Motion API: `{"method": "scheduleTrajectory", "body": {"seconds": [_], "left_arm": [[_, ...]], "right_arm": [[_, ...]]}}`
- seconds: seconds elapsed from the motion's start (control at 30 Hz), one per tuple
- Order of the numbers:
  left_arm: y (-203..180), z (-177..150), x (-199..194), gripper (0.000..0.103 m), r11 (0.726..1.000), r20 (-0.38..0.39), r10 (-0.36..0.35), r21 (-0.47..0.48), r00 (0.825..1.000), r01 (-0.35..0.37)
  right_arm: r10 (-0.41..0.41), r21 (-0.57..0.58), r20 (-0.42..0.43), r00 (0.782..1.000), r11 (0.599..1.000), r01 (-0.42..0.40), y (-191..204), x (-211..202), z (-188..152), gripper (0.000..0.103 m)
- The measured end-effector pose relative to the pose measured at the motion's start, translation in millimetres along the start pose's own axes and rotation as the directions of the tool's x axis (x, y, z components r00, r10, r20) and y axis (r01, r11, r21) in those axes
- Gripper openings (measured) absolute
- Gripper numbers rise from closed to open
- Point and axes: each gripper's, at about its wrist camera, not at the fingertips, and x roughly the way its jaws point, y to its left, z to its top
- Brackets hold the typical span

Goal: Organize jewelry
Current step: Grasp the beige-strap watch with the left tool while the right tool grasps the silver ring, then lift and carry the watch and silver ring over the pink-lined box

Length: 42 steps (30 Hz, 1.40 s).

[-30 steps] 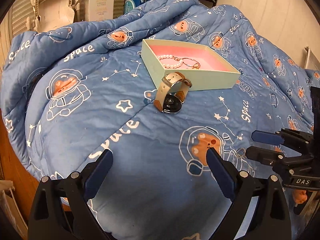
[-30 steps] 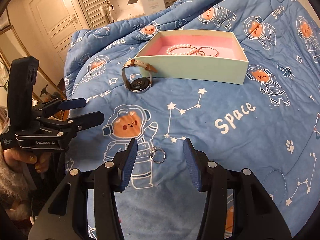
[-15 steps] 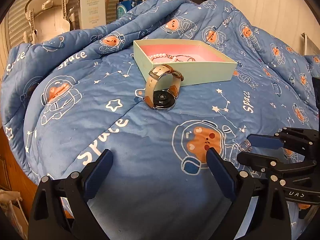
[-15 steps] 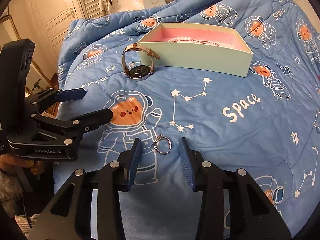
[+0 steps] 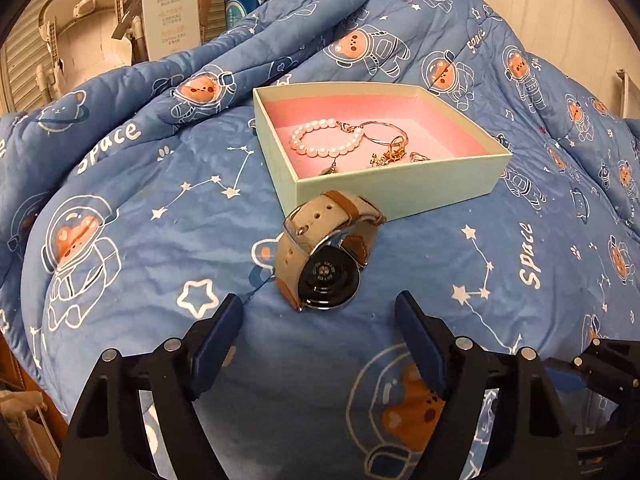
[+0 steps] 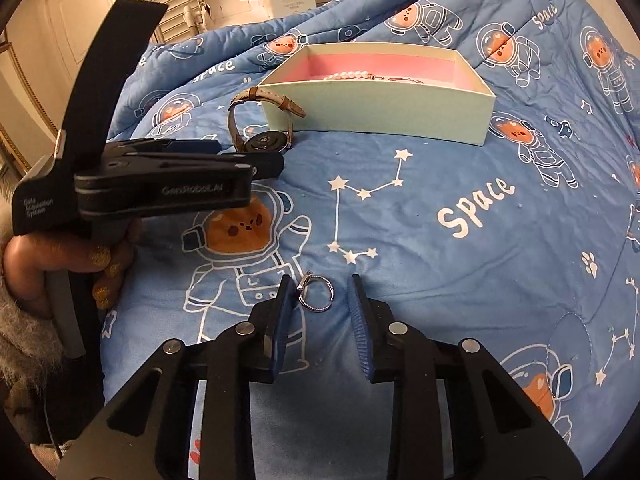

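Your right tongs (image 6: 318, 312) have just been closing around the ring (image 6: 316, 293), not yet clamped; left tongs (image 5: 318, 320), narrowing but released, now sit at the watch's (image 5: 326, 256) 6 o'clock.

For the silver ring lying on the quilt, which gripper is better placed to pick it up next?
Right. The right gripper already straddles the ring, its jaws just closing around it. The left gripper faces the watch instead, near the box.

This was a bedroom in a home. A bed lay under a blue quilt (image 5: 160, 240) printed with astronaut bears, and behind it stood a cream panelled door (image 6: 76, 24), louvred shutters (image 6: 164, 4) and stacked boxes (image 5: 170, 8).
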Motion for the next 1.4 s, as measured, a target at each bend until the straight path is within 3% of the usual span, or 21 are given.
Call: {"method": "scheduleTrajectory", "body": {"seconds": [0.13,0.33,0.8,1.13,1.4], "left_arm": [[1,5,7,0.066,1.000,-0.012,-0.002,0.015,1.000,0.002],[3,9,10,0.043,1.000,-0.012,-0.002,0.028,1.000,0.003],[-3,-17,-16,0.043,0.997,0.020,-0.060,0.047,0.998,0.059],[-2,-28,-36,0.043,0.991,0.003,-0.133,0.016,0.991,0.133],[-8,-8,-50,0.042,0.981,0.022,-0.194,0.015,0.981,0.194]], "right_arm": [[0.000,0.001,0.001,1.000,1.000,0.000,-1,0,0,0.028],[-0.013,-0.006,0.003,1.000,1.000,0.013,2,1,0,0.024],[0.008,0.006,0.007,1.000,1.000,-0.008,-1,-4,-1,0.021],[0.113,0.065,-0.001,0.994,0.991,-0.113,-10,-18,8,0.021],[0.183,0.058,0.019,0.983,0.981,-0.184,-18,-31,41,0.021]]}}
